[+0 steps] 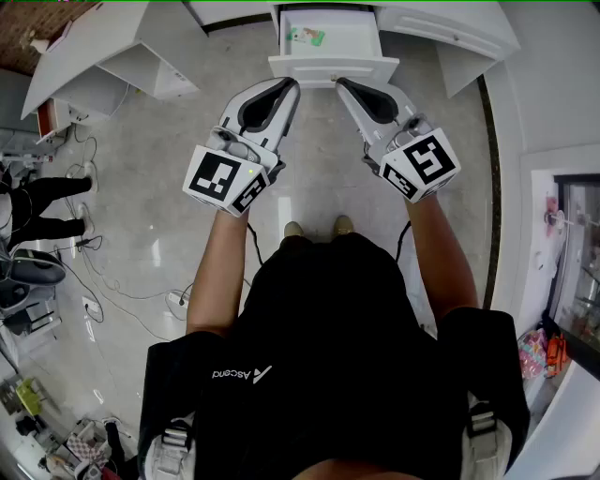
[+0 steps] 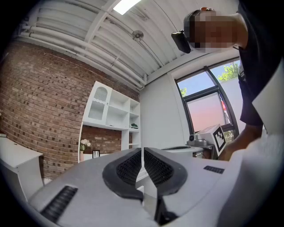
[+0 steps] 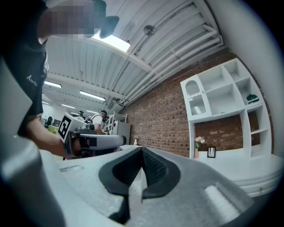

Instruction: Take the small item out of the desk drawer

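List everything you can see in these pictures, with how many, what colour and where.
drawer: one, white, standing open from the desk, top centre
small item: one, green and white, inside the drawer, towards its left
desk: one, white, along the top
shelf unit: one, white, upper left
cables: several, dark and white, on the grey floor at left
bystander: one, black trousers, far left
shoes: two, tan, below the grippers
left gripper: one, white with black pads, jaws together, empty, tip pointing at the drawer front
right gripper: one, same colours, jaws together, empty, beside the left one
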Motion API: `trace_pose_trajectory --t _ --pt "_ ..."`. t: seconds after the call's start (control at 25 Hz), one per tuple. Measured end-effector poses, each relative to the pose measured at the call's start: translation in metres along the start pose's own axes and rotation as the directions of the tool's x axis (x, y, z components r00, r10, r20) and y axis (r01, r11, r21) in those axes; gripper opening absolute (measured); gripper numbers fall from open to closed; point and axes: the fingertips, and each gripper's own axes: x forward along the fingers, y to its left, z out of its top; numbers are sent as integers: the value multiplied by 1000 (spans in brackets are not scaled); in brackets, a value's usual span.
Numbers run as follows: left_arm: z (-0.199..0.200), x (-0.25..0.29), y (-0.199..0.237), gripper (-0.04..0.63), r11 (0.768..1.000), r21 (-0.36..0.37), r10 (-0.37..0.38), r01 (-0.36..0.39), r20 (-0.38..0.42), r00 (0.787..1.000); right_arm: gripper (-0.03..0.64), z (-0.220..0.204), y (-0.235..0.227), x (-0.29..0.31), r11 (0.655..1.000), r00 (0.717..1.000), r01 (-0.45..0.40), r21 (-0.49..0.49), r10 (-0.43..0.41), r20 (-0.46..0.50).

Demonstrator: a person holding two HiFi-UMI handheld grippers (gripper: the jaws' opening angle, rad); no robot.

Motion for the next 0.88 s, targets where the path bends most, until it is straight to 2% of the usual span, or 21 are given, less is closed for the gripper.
trace_pose_trajectory --t 0.44,0.88 --pt "-5 21 2 15 1000 1 22 -22 -4 1000 2 2 -22 -10 1000 999 -14 24 13 41" --pt "-19 67 -13 15 993 49 107 -106 -28 994 2 -11 -79 -41 998 997 -63 25 62 45"
